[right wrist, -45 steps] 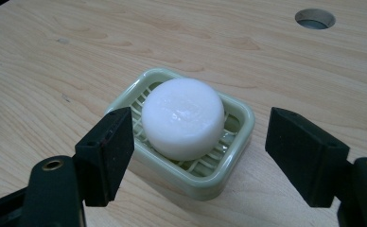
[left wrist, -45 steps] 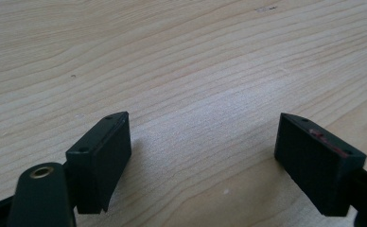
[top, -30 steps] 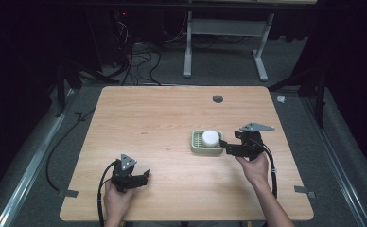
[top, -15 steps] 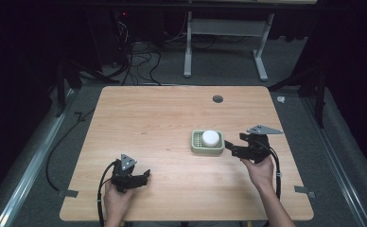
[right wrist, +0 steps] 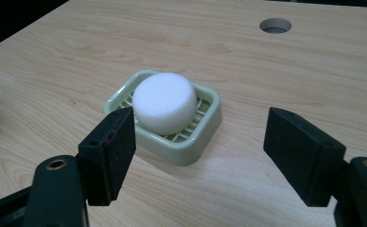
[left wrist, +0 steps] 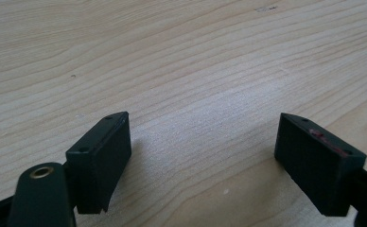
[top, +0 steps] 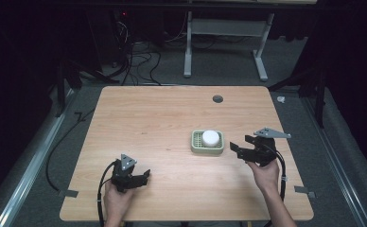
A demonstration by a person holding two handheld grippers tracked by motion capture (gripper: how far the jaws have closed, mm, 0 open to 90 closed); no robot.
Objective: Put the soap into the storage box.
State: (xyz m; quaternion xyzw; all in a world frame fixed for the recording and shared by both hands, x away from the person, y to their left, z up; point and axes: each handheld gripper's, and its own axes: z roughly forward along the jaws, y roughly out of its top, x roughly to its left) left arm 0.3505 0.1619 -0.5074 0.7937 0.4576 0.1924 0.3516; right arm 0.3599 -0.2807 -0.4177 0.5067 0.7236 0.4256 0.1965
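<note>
White soap (top: 210, 138) sits in the green dish (top: 196, 148) mid-table (top: 162, 113). Right claw (top: 237, 148) is just beside the dish, jaws lately narrowing but apart and empty; left claw (top: 146, 176) rests released. Likely a reach: advance, straddle the soap, squeeze
</note>
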